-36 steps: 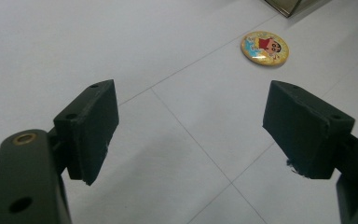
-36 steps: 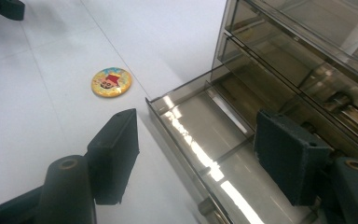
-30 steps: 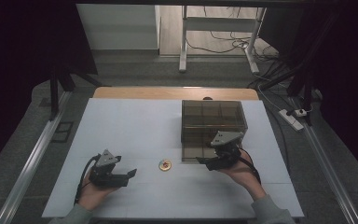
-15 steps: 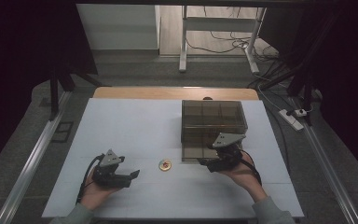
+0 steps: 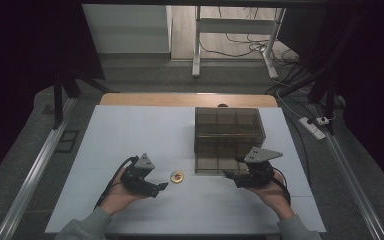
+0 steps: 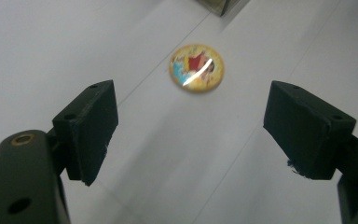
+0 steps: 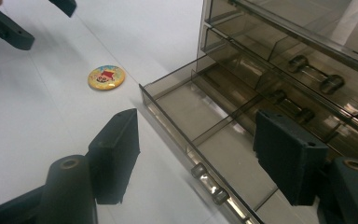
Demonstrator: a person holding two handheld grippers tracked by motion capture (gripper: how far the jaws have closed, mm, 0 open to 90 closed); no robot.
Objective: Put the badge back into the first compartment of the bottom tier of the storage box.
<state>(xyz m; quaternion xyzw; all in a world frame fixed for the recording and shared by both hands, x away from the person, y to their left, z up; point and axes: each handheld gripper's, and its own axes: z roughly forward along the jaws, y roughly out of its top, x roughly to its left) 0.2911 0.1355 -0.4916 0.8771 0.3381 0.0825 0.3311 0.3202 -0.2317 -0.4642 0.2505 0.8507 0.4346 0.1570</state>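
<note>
From the high view I can't read the picture on the round badge [image 5: 177, 176]; it is too small there. My left gripper [image 5: 156, 187] hides most of the hand under it, and the picture's bottom edge cuts both sleeves. In the left gripper view, the smoked drawer box [image 6: 221, 5] is cut to one blurred corner at the top edge. In the right gripper view, the open drawer [image 7: 205, 135] runs off the bottom edge, my right gripper [image 7: 196, 158] covers part of its floor, and the box's top is cut off.
</note>
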